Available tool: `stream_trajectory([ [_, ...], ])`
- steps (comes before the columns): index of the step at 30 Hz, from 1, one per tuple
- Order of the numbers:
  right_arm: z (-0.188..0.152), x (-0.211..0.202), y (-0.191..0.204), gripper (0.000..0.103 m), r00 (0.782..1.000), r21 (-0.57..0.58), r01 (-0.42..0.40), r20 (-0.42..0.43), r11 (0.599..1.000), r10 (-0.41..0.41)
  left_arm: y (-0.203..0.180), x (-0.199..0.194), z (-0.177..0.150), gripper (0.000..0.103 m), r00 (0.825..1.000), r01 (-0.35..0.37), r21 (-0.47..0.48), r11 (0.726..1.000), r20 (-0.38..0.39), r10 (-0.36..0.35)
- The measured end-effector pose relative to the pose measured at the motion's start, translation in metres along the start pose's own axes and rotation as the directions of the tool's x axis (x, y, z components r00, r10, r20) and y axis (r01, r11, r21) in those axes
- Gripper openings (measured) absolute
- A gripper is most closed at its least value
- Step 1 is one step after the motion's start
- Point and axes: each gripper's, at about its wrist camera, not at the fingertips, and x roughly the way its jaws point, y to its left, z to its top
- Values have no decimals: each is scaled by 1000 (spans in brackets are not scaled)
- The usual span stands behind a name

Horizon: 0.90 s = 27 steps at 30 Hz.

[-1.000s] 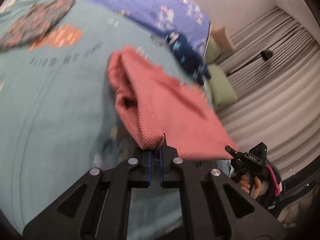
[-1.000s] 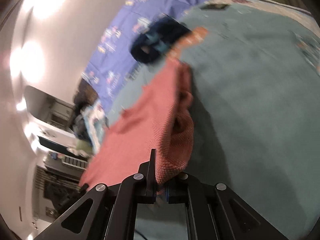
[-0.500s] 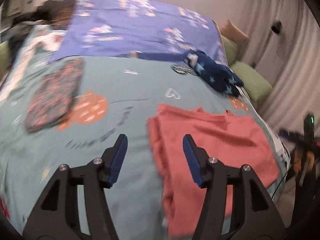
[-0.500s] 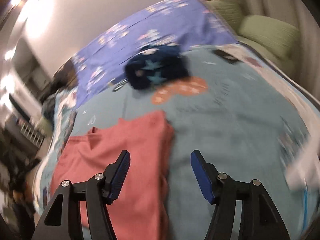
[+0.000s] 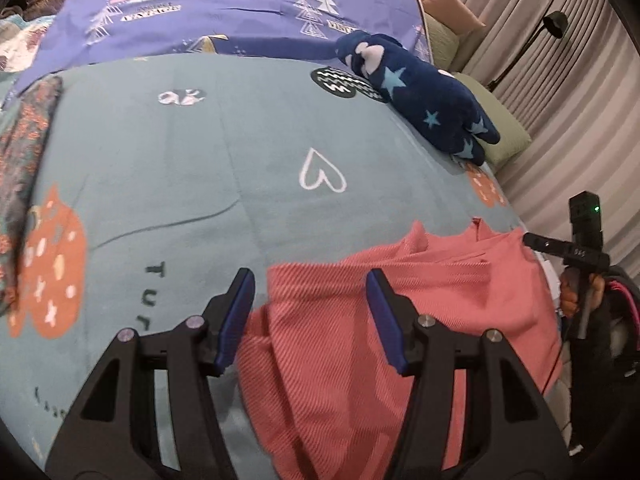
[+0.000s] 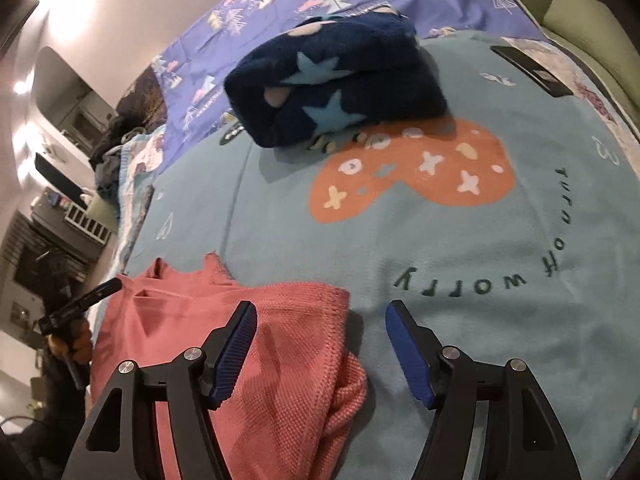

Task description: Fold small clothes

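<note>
A pink knitted garment (image 5: 408,312) lies flat, partly folded, at the near edge of a teal blanket (image 5: 200,168). It also shows in the right wrist view (image 6: 260,344). My left gripper (image 5: 310,316) is open and empty, hovering over the garment's left edge. My right gripper (image 6: 324,344) is open and empty over the garment's right folded edge. The right gripper (image 5: 576,248) shows at the right of the left wrist view, and the left gripper (image 6: 80,308) at the left of the right wrist view.
A folded navy star-print fleece (image 6: 336,84) lies on the blanket at the far side. A patterned dark garment (image 5: 24,168) lies at the left. A black phone (image 6: 532,70) lies far right. Purple sheet (image 5: 224,8), green pillows (image 5: 500,128) and curtains beyond.
Both grippers held the pink garment lifted a second ago. They let go and opened, and the garment now lies flat on the blanket. Both grippers have moved closer over it.
</note>
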Motion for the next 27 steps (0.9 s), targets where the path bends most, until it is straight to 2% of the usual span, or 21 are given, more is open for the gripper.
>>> stream_trajectory([
  [1, -1, -1, 1, 46, 1000, -7, -22, 10, 1000, 22, 0, 1, 1, 46, 1000, 7, 2, 1000, 3, -7],
  [2, -1, 0, 1, 16, 999, 0, -44, 6, 999, 44, 0, 3, 0, 37, 1000, 17, 8, 1000, 5, -17],
  [3, -2, 0, 1, 6, 999, 15, -53, 5, 998, 53, 0, 4, 1, 14, 1000, 20, 14, 1000, 3, -20],
  [4, -2, -1, 1, 6, 998, 34, -60, 17, 998, 60, 0, 6, 1, 6, 1000, 13, 18, 1000, 9, -13],
  [6, -3, -8, 7, 4, 997, 29, -45, 63, 999, 43, -4, -7, -2, 6, 997, 11, 18, 1000, 76, -12],
  [10, -5, -48, 24, 4, 975, -13, -66, 211, 998, 68, -19, -48, -4, 6, 967, 6, 45, 999, 255, -17],
  [12, 0, -56, 26, 4, 968, -20, -37, 248, 999, 41, -20, -49, -1, 6, 960, -39, 63, 997, 278, 20],
  [13, 4, -54, 22, 4, 968, -12, -31, 250, 999, 33, -19, -44, 1, 7, 961, -55, 65, 996, 276, 35],
  [15, 11, -40, 12, 4, 976, 20, -31, 218, 999, 25, -11, -24, 5, 7, 972, -70, 45, 997, 228, 58],
  [17, 13, -16, 3, 5, 987, 42, 15, 156, 999, -22, -2, 1, 5, 8, 986, -77, 30, 997, 147, 72],
  [18, 12, -1, 1, 5, 991, 43, 61, 113, 997, -65, 1, 10, 3, 8, 988, -97, 27, 995, 122, 93],
  [20, 6, 11, -3, 7, 993, 47, 83, 81, 995, -86, 5, 18, 0, 8, 990, -108, 26, 994, 97, 105],
  [21, 4, 11, -3, 7, 992, 48, 88, 89, 995, -92, 5, 16, -2, 9, 989, -108, 20, 994, 100, 105],
  [23, 2, 4, -3, 14, 989, 60, 98, 105, 993, -104, 5, 5, -3, 19, 986, -113, 13, 993, 126, 111],
  [25, 0, -11, -4, 19, 977, 84, 157, 133, 984, -167, 5, -11, -3, 32, 979, -131, -3, 991, 160, 130],
  [27, -5, -27, 1, 21, 966, 86, 190, 161, 978, -201, 2, -35, -8, 33, 971, -118, -22, 993, 209, 120],
])
